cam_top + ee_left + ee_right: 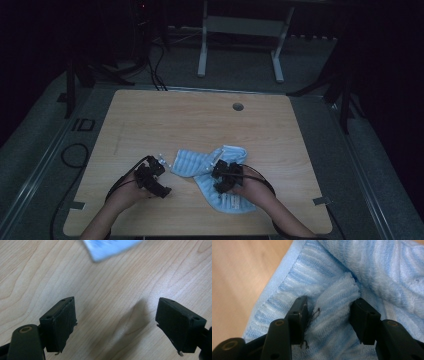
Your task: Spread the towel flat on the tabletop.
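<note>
I see the light blue towel (210,172) lying crumpled on the near half of the wooden tabletop (200,120), a little right of centre. My right tongs (222,181) sit on top of it, over its middle fold, with one end of the cloth running far and left and the other end running near and right under my right hand (245,186). In the right gripper view a raised ridge of the towel (337,297) stands between the two black jaws, which are about half apart; both pads lie against the bunched terry, so I read them as closed on that fold. My left tongs (161,167) rest just left of the towel's far-left end, close beside it but not touching. In the left gripper view their jaws stand wide over bare wood, with a blurred blue corner of the towel (110,247) well beyond their tips.

Both my forearms come in from the near edge. The left hand (135,187) holds its gripper low over the tabletop, angled far and right toward the cloth. The right hand tips its gripper down into the cloth, pointing far and left.

The towel is pale blue terry with a ribbed, striped pile and a smooth flat hem along one edge. It is folded over itself in a loose bent shape rather than spread flat.
</note>
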